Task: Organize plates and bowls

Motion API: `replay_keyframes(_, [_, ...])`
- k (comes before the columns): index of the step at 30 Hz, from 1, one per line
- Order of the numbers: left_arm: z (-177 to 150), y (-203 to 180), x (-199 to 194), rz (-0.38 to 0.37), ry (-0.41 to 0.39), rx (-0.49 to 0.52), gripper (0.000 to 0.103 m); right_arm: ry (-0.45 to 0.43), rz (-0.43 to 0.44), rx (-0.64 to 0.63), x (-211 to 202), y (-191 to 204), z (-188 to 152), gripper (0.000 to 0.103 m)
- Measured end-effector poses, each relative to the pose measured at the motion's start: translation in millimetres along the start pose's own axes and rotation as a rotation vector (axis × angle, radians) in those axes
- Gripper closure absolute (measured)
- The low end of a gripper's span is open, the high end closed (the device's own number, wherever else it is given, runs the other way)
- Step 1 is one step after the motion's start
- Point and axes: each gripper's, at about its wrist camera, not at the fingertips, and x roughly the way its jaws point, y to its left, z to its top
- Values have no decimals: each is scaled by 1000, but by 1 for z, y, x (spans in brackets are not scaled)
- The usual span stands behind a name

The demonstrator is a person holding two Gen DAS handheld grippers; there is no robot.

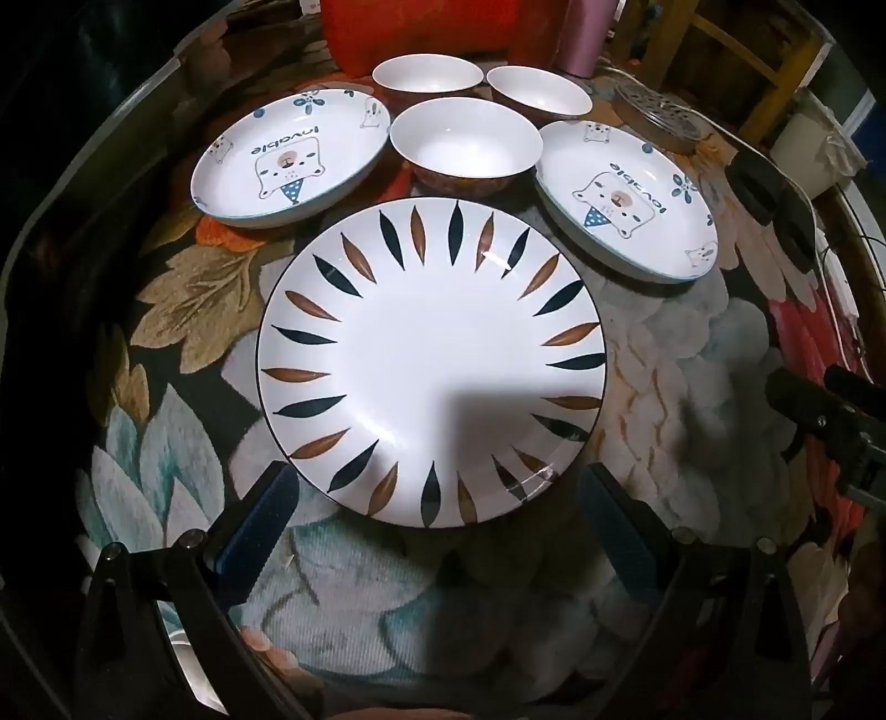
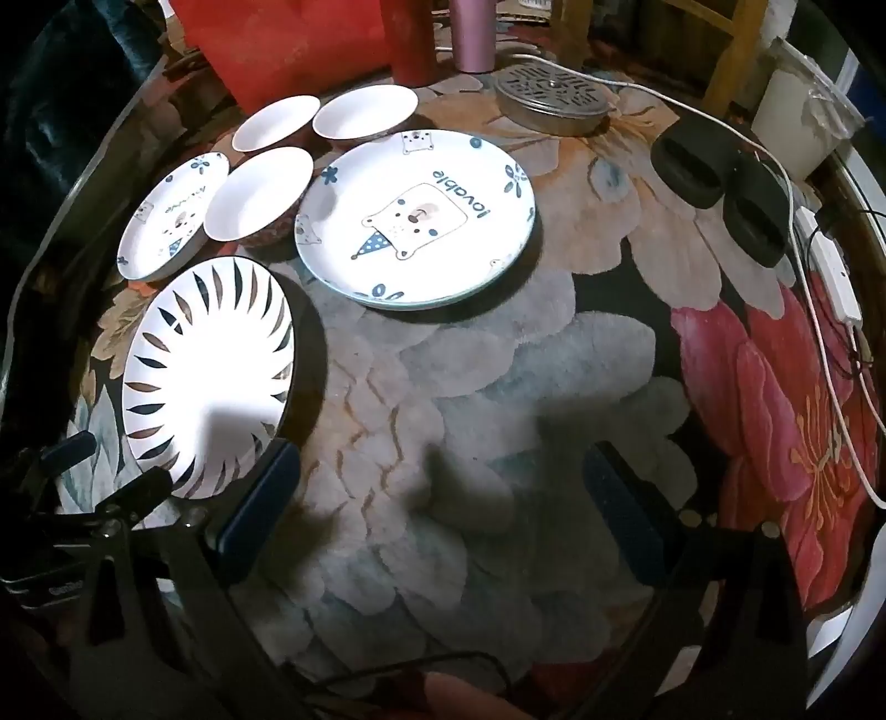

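A large leaf-pattern plate (image 1: 431, 360) lies on the floral table just beyond my open, empty left gripper (image 1: 437, 498); it also shows in the right wrist view (image 2: 207, 371). Behind it stand two bear plates, one at the left (image 1: 290, 160) and one at the right (image 1: 626, 202), the latter large in the right wrist view (image 2: 415, 221). Three white bowls (image 1: 466, 145) (image 1: 427, 77) (image 1: 540, 95) sit between and behind them. My right gripper (image 2: 443, 493) is open and empty over bare tablecloth, right of the leaf plate.
A round metal perforated lid (image 2: 551, 97) sits at the back right. Two black oval objects (image 2: 720, 188) and a white cable with adapter (image 2: 830, 277) lie along the right edge. A pink tumbler (image 2: 470, 33) and red items (image 2: 288, 44) stand at the back.
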Motion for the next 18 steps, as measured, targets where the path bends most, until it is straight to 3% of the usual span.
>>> replay_keyframes(4, [-2, 2, -1, 19, -18, -2, 2, 1, 11, -1, -1, 1, 0, 1])
replay_keyframes(7, [1, 2, -15, 62, -83, -1, 2, -23, 8, -8, -4, -5, -3, 1])
replay_keyframes(18, [4, 0, -64, 36, -298, 11, 2, -263, -48, -82, -50, 27, -8, 1])
